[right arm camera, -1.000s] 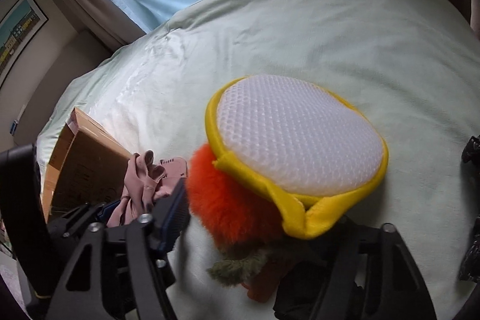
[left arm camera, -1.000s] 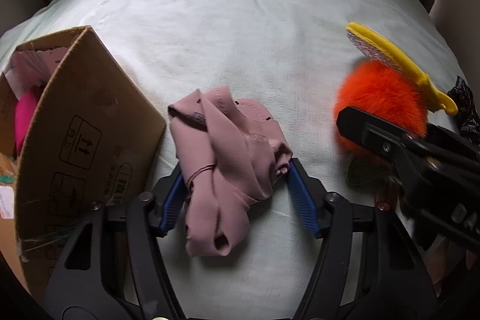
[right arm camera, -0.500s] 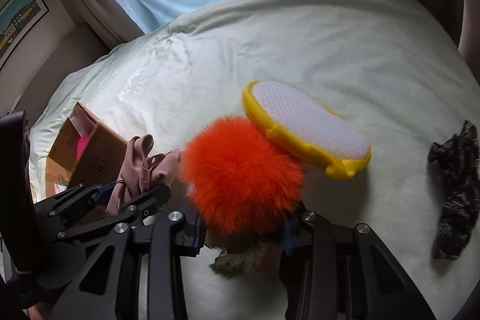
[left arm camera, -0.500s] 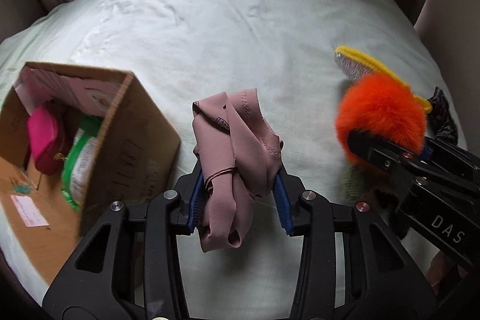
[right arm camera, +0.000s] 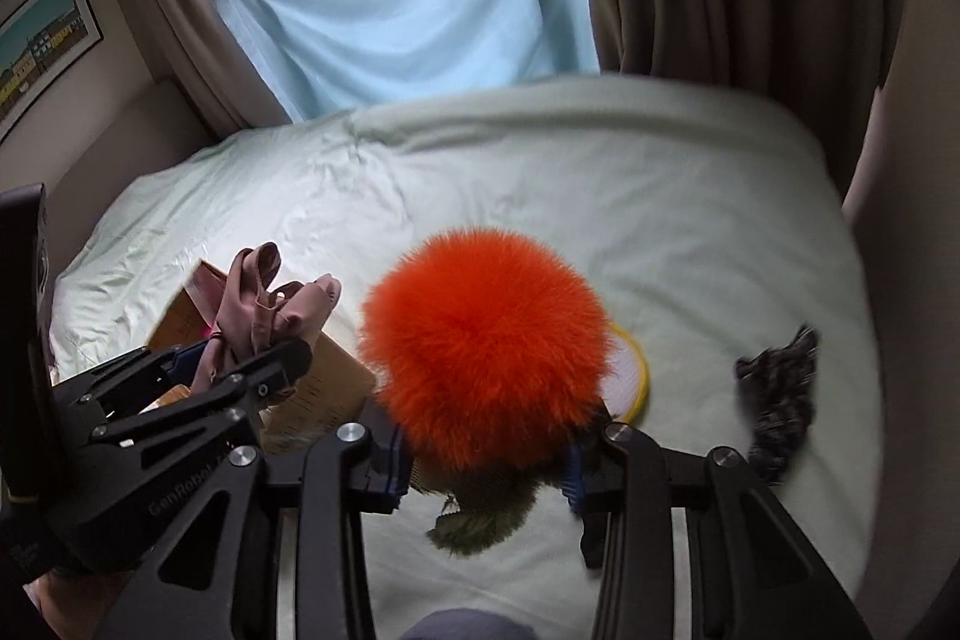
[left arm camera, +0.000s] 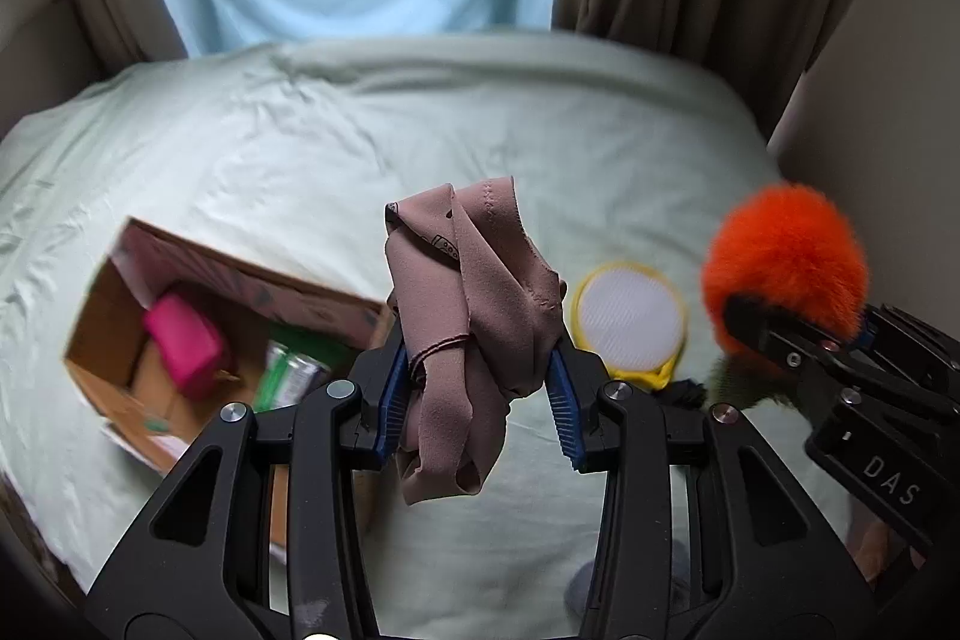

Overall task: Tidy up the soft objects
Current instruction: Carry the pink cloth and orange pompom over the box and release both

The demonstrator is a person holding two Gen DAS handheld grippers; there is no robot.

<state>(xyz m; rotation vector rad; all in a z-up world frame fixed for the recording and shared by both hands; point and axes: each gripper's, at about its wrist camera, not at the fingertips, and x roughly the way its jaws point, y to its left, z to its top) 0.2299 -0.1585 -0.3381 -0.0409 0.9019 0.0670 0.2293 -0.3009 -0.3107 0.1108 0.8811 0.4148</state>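
Note:
My left gripper (left arm camera: 477, 394) is shut on a bunched dusty-pink cloth (left arm camera: 474, 316) and holds it in the air above the bed; the cloth also shows in the right wrist view (right arm camera: 264, 316). My right gripper (right arm camera: 486, 472) is shut on an orange fluffy pompom toy (right arm camera: 486, 352) with an olive-green part hanging below; the toy shows at the right of the left wrist view (left arm camera: 786, 268). An open cardboard box (left arm camera: 120, 388) lies on the bed below and left of the pink cloth, holding a magenta pouch (left arm camera: 186, 346) and green items.
A round yellow-rimmed white mesh pad (left arm camera: 627, 322) lies on the pale green bedsheet (left arm camera: 300, 160) between the grippers. A dark patterned scrunchie (right arm camera: 780, 400) lies at the bed's right side. Curtains and a light blue sheet hang behind the bed; a wall is at right.
Both grippers have risen well above the bed, carrying the pink cloth and the orange toy. The yellow pad stayed on the bed, and the box's open inside now shows.

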